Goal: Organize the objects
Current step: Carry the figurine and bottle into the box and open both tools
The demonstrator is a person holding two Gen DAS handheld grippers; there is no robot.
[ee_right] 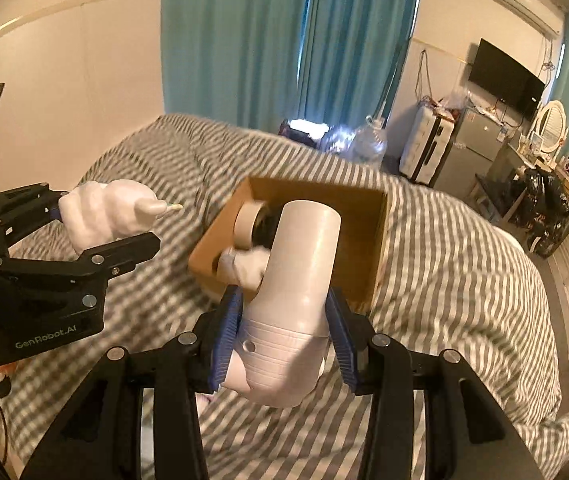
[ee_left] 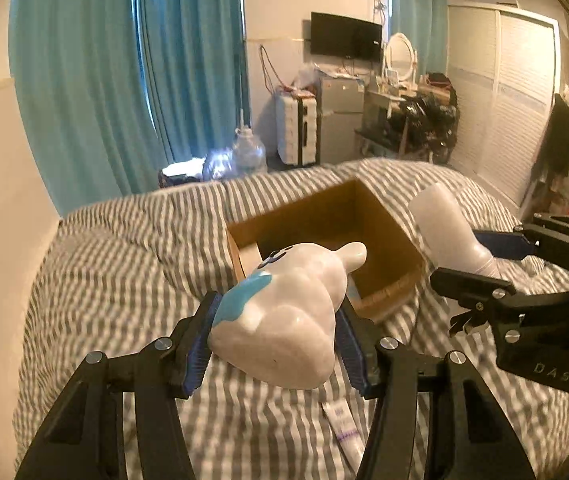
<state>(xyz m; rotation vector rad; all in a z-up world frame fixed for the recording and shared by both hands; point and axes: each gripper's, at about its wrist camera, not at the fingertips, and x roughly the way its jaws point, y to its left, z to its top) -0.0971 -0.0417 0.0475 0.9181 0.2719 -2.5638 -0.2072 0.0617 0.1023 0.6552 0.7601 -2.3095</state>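
My left gripper [ee_left: 276, 340] is shut on a white figurine with a blue patch [ee_left: 284, 312] and holds it above the striped bed, just short of an open cardboard box [ee_left: 384, 216]. The figurine also shows in the right wrist view [ee_right: 104, 216], to the left of the box [ee_right: 368, 248]. My right gripper [ee_right: 284, 328] is shut on a white plastic bottle [ee_right: 300, 272] and holds it over the box's near edge. The bottle also shows in the left wrist view [ee_left: 448, 224], right of the box. The box holds a tape roll [ee_right: 248, 220] and other white items.
The box sits on a grey-and-white striped duvet [ee_left: 124, 264]. A small white packet [ee_left: 344, 428] lies on the duvet below my left gripper. Teal curtains [ee_left: 124, 80], water jugs [ee_left: 248, 152], a suitcase [ee_left: 296, 128] and a cluttered desk [ee_left: 408, 112] stand beyond the bed.
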